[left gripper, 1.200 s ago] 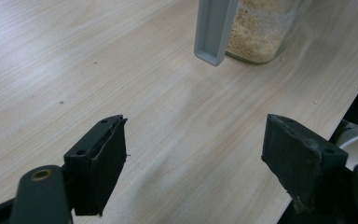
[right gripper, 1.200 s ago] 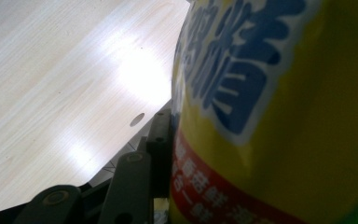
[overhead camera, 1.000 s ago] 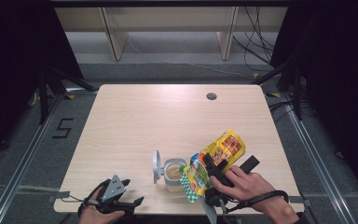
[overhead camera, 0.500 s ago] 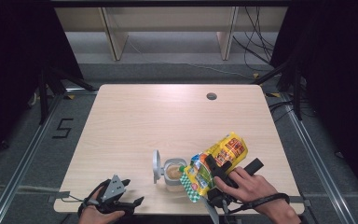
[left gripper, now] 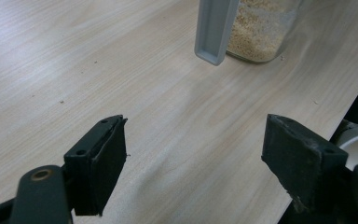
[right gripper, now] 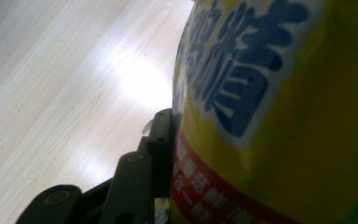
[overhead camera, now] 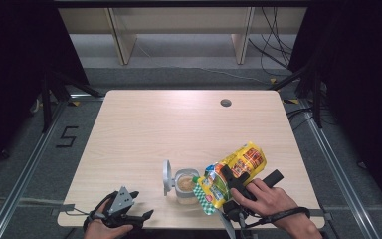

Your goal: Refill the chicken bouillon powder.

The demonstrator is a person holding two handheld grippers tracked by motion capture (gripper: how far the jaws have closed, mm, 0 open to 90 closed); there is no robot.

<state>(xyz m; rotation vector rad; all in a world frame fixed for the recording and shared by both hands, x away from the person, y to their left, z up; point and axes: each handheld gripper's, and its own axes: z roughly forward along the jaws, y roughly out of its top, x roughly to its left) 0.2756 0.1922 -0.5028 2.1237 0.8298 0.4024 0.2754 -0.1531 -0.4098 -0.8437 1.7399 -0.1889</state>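
Note:
A yellow snack bag point(overhead camera: 238, 162) with a green lower end is tilted over a clear jar point(overhead camera: 185, 185) of pale grains near the table's front edge. My right gripper point(overhead camera: 233, 178) is shut on the bag's middle. In the right gripper view the bag point(right gripper: 279, 116) lies against the left finger point(right gripper: 161, 140) and hides the other. The jar's grey lid point(overhead camera: 167, 177) stands swung open on its left. My left gripper point(overhead camera: 140, 205) rests at the front left edge, open and holding nothing. Seen from the left gripper point(left gripper: 200, 158), the jar point(left gripper: 261, 28) and lid point(left gripper: 214, 28) stand ahead.
The wooden table point(overhead camera: 179, 129) has a round cable hole point(overhead camera: 225, 102) at the back right. A black handle point(overhead camera: 271, 178) sticks out to the right of the right hand. Metal rails run along the floor on both sides.
The right hand and the bag have drifted very slightly to the right. The left gripper, the jar and the lid have stayed put.

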